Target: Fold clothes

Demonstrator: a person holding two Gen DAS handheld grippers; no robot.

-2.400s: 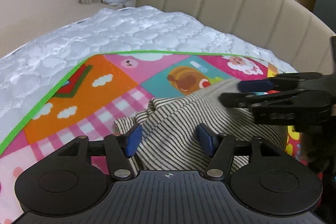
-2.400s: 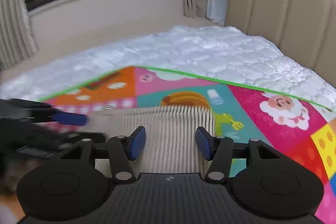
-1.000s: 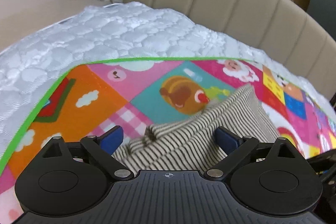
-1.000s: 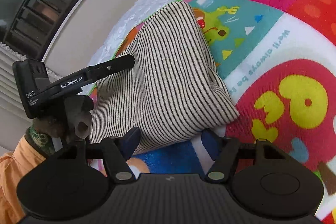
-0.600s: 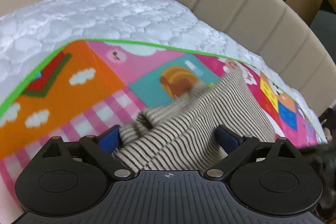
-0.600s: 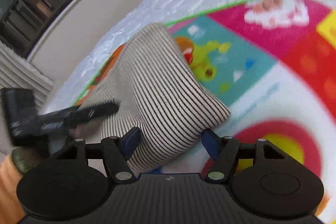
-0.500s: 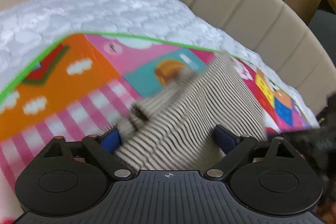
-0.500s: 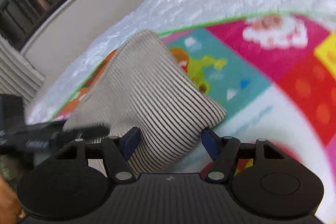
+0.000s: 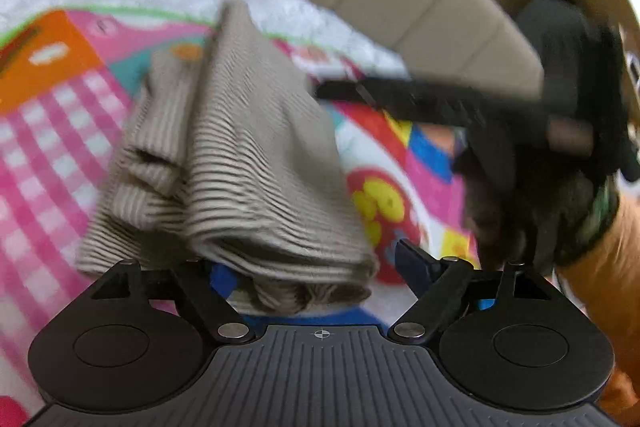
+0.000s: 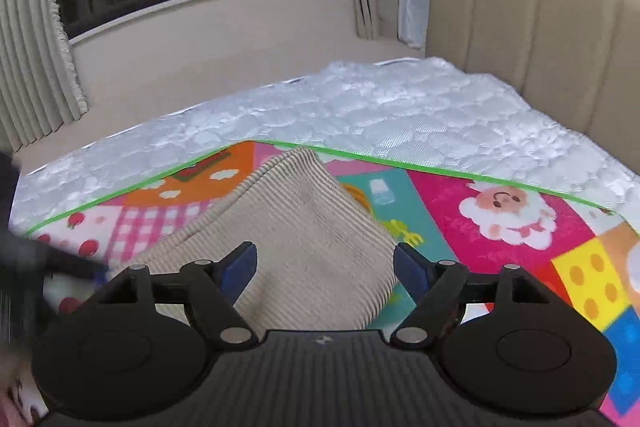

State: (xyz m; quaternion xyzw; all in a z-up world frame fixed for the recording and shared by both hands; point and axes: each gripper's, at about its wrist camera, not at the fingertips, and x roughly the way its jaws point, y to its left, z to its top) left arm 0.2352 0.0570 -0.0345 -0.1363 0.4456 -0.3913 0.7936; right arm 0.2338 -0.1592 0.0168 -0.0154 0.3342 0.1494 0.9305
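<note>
Striped garment [image 9: 256,163] lying as a compact, many-layered bundle on the play mat [image 10: 500,247] covering the bed [image 10: 380,107].

The bundle is already showing stacked folds, its rounded edge sitting between the left tongs [image 9: 320,267], which are standing wide open and gripping nothing. The right tongs [image 10: 326,267] are likewise gaping, hovering over the cloth. Folding is appearing largely complete; whether a final tidy or placing is remaining cannot be settled. No readable writing or brand is showing; the left view is blurred.
</note>
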